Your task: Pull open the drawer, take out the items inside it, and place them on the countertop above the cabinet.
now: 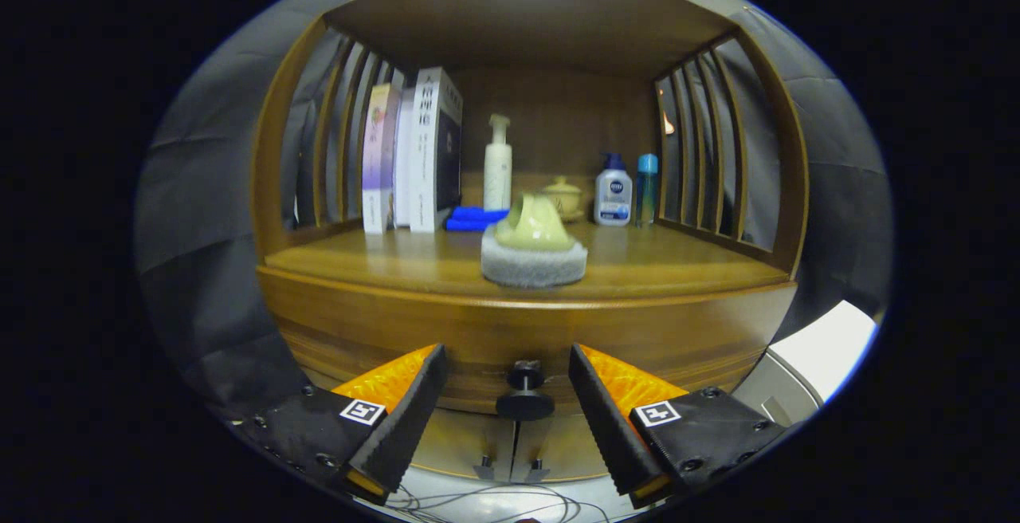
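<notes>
the gripper [506, 375] was wide open, holding nothing. its two fingers [406, 411] stood on each side of the little black knob [524, 394] on the drawer [510, 332], but they did not touch it. the drawer looked shut, so the things inside were hidden. up on the countertop [382, 256] sat a scrub pad with a green top [532, 248], with books [414, 152] and bottles [612, 192] behind. i think the best way was to slide in a bit, squeeze the knob right in the middle, then pull straight back, slow and level, so it would not slip
</notes>
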Demonstrator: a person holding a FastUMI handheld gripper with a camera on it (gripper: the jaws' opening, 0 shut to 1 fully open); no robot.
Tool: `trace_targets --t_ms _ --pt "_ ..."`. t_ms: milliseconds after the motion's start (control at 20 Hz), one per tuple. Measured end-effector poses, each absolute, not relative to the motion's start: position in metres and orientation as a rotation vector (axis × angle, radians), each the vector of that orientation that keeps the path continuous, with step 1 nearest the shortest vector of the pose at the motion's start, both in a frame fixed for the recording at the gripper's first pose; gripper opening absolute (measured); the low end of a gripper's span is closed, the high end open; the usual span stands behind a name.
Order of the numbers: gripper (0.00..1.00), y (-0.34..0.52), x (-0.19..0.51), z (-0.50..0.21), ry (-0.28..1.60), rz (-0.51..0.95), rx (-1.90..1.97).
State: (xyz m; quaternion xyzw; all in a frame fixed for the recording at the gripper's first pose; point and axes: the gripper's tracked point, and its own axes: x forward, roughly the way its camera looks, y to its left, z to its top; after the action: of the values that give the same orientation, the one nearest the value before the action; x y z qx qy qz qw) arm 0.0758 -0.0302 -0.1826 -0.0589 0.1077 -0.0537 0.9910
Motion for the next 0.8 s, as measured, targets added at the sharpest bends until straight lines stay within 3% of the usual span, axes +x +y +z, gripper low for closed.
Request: trace_targets --t_ms 400,800 --pt "0.96 -0.012 -0.015 -0.047 -0.002 -0.077 -0.032" --pt "0.95 0.015 -0.046 0.040 -0.121 0.020 0.008"
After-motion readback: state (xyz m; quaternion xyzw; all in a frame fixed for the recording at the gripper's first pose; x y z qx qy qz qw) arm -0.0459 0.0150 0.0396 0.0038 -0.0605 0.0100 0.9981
